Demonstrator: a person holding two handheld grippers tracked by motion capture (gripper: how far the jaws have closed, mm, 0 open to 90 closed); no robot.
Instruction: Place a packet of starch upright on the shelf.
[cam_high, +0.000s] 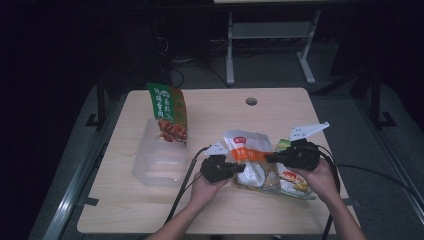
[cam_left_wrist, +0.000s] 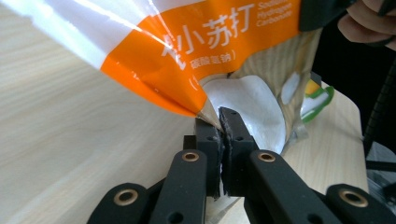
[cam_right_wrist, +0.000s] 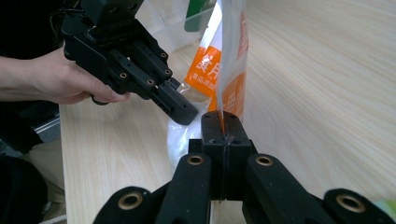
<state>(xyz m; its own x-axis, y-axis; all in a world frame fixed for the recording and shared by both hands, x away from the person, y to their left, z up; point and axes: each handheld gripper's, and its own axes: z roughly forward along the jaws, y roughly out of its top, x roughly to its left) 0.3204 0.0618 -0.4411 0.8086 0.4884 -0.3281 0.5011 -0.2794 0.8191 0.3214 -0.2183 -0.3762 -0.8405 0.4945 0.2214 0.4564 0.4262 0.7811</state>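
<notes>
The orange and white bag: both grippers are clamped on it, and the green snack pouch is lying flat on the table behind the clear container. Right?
Not quite. The green snack pouch is not lying flat; the high view shows it standing upright in the clear container. The rest holds: the left gripper and the right gripper each have their jaws shut on an edge of the orange and white bag.

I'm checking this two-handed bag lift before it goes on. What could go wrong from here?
The left gripper pinches just a corner of the orange-and-white bag, so it may slip free. With the right gripper clamped on its thin edge, pulling apart might tear it. The packets beneath could get dragged along.
</notes>
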